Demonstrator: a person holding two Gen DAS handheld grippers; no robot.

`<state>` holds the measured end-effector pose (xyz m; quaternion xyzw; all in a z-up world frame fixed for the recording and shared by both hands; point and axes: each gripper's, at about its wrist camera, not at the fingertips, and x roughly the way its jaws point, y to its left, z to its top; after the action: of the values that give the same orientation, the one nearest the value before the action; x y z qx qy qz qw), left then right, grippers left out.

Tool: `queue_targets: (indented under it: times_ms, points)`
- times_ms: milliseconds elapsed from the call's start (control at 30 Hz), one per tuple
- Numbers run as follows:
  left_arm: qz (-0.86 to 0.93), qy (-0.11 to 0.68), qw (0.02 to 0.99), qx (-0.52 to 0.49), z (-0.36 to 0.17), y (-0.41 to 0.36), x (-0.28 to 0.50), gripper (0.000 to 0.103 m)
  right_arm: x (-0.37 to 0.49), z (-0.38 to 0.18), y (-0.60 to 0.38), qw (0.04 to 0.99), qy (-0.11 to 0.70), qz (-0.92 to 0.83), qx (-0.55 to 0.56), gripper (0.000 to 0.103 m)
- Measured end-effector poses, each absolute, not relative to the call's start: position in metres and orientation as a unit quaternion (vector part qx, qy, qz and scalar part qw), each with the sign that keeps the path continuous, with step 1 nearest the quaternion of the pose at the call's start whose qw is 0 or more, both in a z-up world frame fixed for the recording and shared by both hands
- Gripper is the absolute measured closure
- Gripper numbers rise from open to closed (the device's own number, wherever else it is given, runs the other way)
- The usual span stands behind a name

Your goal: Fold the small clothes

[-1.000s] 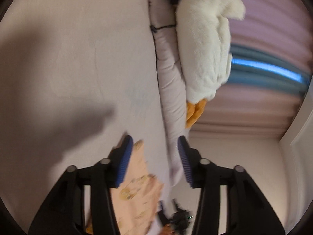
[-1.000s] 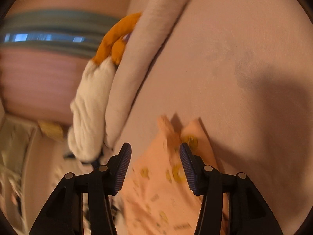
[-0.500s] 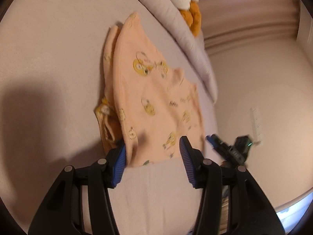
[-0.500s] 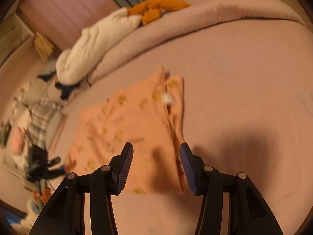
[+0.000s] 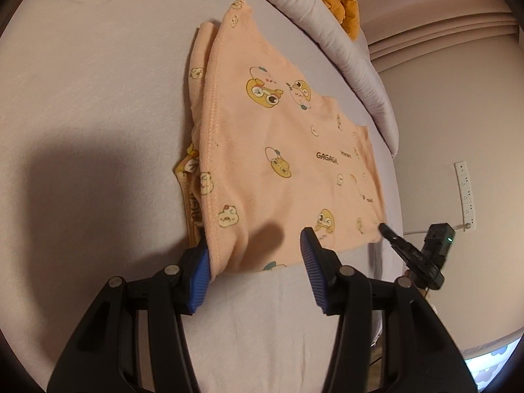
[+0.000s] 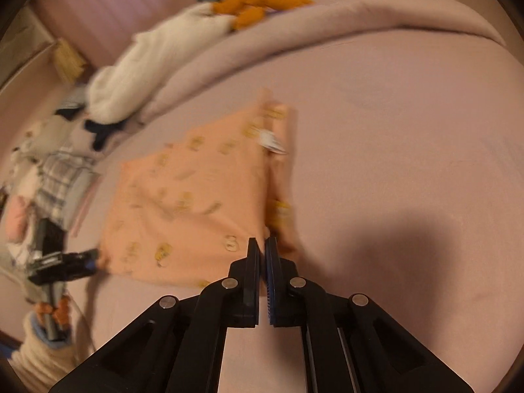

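A small peach garment (image 5: 281, 150) printed with yellow cartoon faces lies folded flat on the pale bed sheet (image 5: 82, 82). My left gripper (image 5: 253, 255) is open, its blue-padded fingers straddling the garment's near edge. In the right wrist view the same garment (image 6: 196, 196) lies ahead, blurred. My right gripper (image 6: 262, 250) is shut at the garment's near corner; whether cloth is pinched between the pads is unclear. The right gripper (image 5: 393, 239) also shows in the left wrist view, at the garment's far right corner, and the left gripper (image 6: 65, 262) shows in the right wrist view.
A rolled pale duvet (image 5: 344, 49) runs along the garment's far side, with a white and orange plush toy (image 6: 209, 23) on it. Plaid and other clothes (image 6: 55, 177) lie heaped beyond the bed. A wall power strip (image 5: 465, 193) is at the right.
Both grippers swung down from the duvet and plush toy onto the garment. My right gripper has closed at the garment's corner. My left gripper stays open at the near edge.
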<state>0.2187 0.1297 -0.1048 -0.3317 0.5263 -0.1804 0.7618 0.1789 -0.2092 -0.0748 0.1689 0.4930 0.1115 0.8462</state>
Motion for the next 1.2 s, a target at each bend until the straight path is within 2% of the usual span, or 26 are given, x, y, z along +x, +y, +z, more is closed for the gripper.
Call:
queue_targets:
  times_ms: [67, 133, 233, 367, 533, 667, 767, 833, 900, 933, 967, 1000, 1100, 1200]
  points:
    - [-0.179, 0.533, 0.760, -0.328, -0.105, 0.129, 0.221, 0.052, 0.183, -0.087, -0.214, 0.832, 0.517, 0.101, 0.175, 0.099]
    - [-0.180, 0.535, 0.758, -0.326, -0.103, 0.131, 0.220, 0.052, 0.181, -0.079, -0.222, 0.840, 0.501, 0.089, 0.186, 0.099]
    - [-0.183, 0.537, 0.756, -0.328, -0.097, 0.137, 0.215, 0.052, 0.179, -0.064, -0.224, 0.862, 0.485, 0.039, 0.141, 0.099]
    - [-0.200, 0.516, 0.773, -0.310, -0.075, 0.135, 0.214, 0.052, 0.183, -0.040, -0.210, 0.884, 0.441, 0.090, 0.126, 0.098]
    - [-0.226, 0.498, 0.777, -0.312, -0.071, 0.114, 0.234, 0.052, 0.231, -0.036, -0.167, 0.879, 0.421, 0.169, 0.147, 0.098]
    - [-0.228, 0.510, 0.769, -0.310, -0.085, 0.102, 0.244, 0.052, 0.276, -0.051, -0.133, 0.869, 0.441, 0.176, 0.135, 0.098]
    - [-0.225, 0.521, 0.770, -0.289, -0.089, 0.104, 0.236, 0.053, 0.285, -0.069, -0.135, 0.869, 0.474, 0.117, 0.083, 0.098]
    - [-0.218, 0.531, 0.773, -0.270, -0.090, 0.112, 0.223, 0.053, 0.295, -0.079, -0.147, 0.868, 0.489, 0.062, 0.064, 0.099]
    - [-0.193, 0.538, 0.782, -0.248, -0.093, 0.126, 0.211, 0.055, 0.296, -0.084, -0.181, 0.869, 0.481, 0.036, 0.110, 0.099]
    - [-0.197, 0.536, 0.778, -0.263, -0.096, 0.135, 0.207, 0.064, 0.296, -0.083, -0.196, 0.868, 0.477, 0.024, 0.135, 0.099]
    - [-0.191, 0.534, 0.770, -0.292, -0.100, 0.150, 0.202, 0.064, 0.295, -0.082, -0.209, 0.869, 0.474, -0.008, 0.145, 0.096]
    - [-0.170, 0.535, 0.768, -0.308, -0.103, 0.165, 0.198, 0.064, 0.292, -0.079, -0.215, 0.870, 0.472, -0.039, 0.137, 0.092]
    - [-0.133, 0.515, 0.770, -0.352, -0.101, 0.202, 0.186, 0.063, 0.276, -0.067, -0.230, 0.877, 0.454, -0.054, 0.146, 0.092]
    - [-0.115, 0.494, 0.788, -0.349, -0.086, 0.212, 0.180, 0.056, 0.254, -0.048, -0.219, 0.896, 0.423, -0.012, 0.133, 0.092]
